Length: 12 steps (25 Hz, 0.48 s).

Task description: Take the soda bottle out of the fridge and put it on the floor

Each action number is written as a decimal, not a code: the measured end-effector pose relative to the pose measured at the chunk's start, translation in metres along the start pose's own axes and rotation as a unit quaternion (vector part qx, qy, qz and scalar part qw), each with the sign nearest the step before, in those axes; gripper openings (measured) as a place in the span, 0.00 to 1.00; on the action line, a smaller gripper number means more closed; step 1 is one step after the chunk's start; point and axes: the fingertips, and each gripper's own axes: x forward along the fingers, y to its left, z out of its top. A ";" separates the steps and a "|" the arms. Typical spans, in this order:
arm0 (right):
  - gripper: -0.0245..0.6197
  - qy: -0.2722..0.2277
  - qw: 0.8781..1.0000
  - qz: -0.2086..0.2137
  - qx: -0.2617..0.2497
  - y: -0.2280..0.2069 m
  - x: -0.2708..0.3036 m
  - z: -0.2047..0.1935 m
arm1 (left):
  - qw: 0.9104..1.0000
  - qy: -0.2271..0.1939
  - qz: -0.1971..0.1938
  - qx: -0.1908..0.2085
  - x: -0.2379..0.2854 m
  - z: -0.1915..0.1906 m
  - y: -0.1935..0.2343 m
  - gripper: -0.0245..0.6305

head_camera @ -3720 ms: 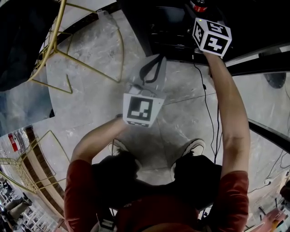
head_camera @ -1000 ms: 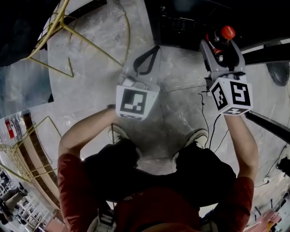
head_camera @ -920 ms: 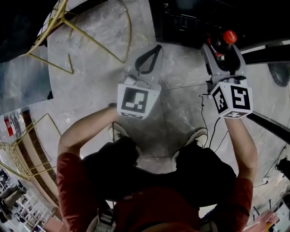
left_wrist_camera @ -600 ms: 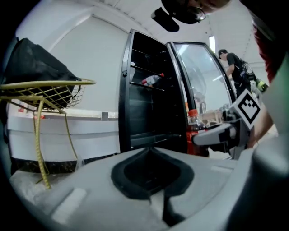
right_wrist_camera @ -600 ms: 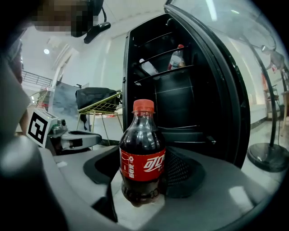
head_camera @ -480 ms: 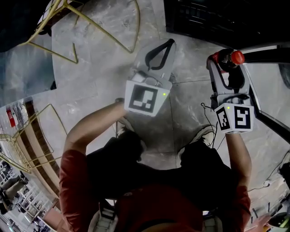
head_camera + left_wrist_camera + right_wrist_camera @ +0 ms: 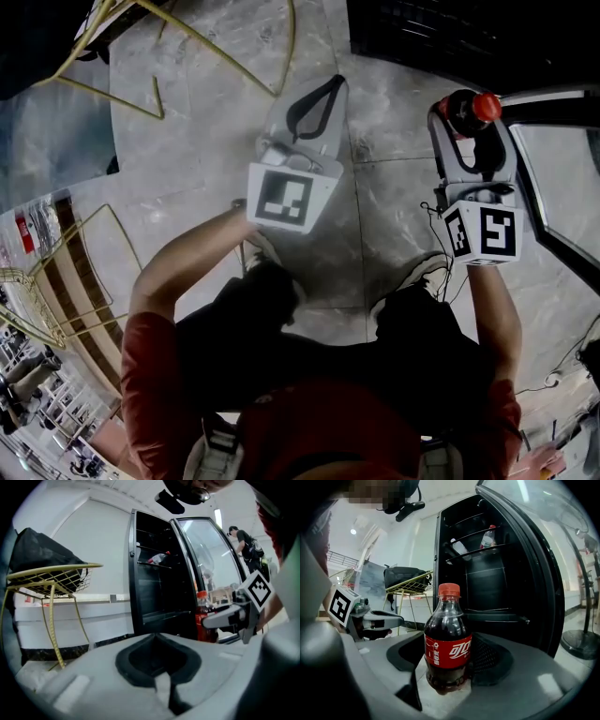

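Note:
The soda bottle, dark cola with a red cap and red label, stands upright between the jaws of my right gripper, which is shut on its lower body. In the head view the bottle and right gripper hang over the marble floor, just in front of the open black fridge. My left gripper is held over the floor to the left, its jaws together with nothing in them. From the left gripper view the bottle shows beside the fridge.
The fridge's glass door stands open on the right, and other bottles lie on an upper shelf. A gold wire stand holding a black bag is at the left. A cable trails on the floor, and a person stands far behind.
My right gripper has come out of the fridge with the bottle and drawn back toward the body. The fridge now sits farther up the head view. The left gripper has barely shifted.

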 end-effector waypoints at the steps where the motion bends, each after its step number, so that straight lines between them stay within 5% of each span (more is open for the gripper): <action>1: 0.50 0.001 1.000 0.001 0.000 0.001 0.000 -0.002 | 1.000 0.000 -0.003 -0.001 -0.001 -0.001 -0.002 0.04; 12: 0.50 0.023 1.000 0.000 -0.004 -0.001 0.003 -0.059 | 0.999 0.007 -0.035 -0.014 0.006 -0.035 -0.029 0.03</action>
